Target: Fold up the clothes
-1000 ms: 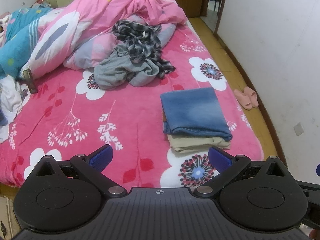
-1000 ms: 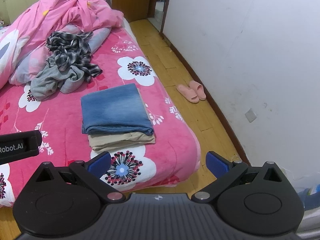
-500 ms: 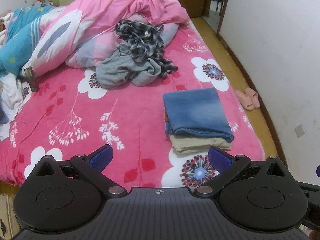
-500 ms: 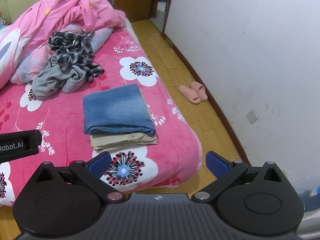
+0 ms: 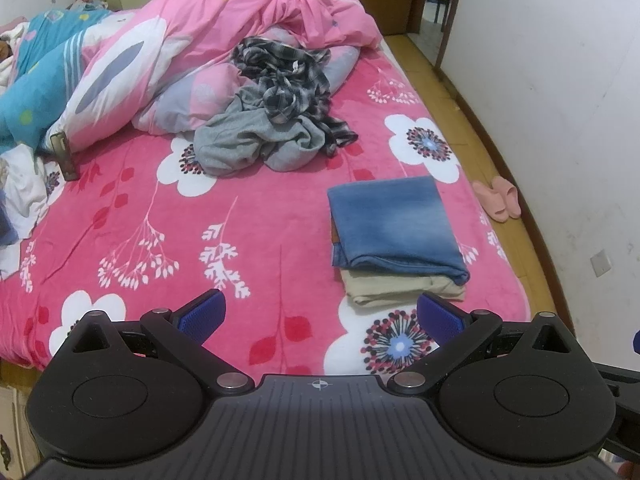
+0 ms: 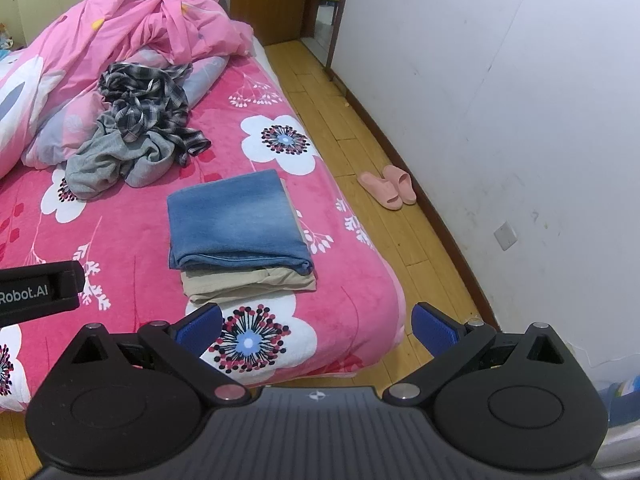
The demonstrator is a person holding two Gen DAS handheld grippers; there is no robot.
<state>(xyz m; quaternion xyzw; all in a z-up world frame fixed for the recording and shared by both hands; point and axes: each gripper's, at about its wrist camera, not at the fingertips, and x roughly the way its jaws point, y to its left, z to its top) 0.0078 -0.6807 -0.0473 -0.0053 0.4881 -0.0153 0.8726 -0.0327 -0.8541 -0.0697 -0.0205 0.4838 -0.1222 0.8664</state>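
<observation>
A folded blue denim garment (image 5: 390, 224) lies on top of a folded beige garment (image 5: 400, 290) near the bed's right edge; the stack also shows in the right wrist view (image 6: 236, 224). A crumpled grey garment (image 5: 248, 144) and a black-and-white plaid shirt (image 5: 284, 80) lie in a heap further back, also in the right wrist view (image 6: 140, 120). My left gripper (image 5: 320, 316) is open and empty, held above the near bed edge. My right gripper (image 6: 318, 326) is open and empty, above the bed's near right corner.
The bed has a pink flowered sheet (image 5: 160, 216). A bunched pink duvet (image 5: 240, 20) fills the back. Blue bedding (image 5: 36, 80) lies at the far left. Pink slippers (image 6: 388, 188) sit on the wooden floor by the white wall (image 6: 520, 80).
Both grippers have moved slightly forward toward the bed; the clothes appear a little nearer. Nothing was grasped or released.
</observation>
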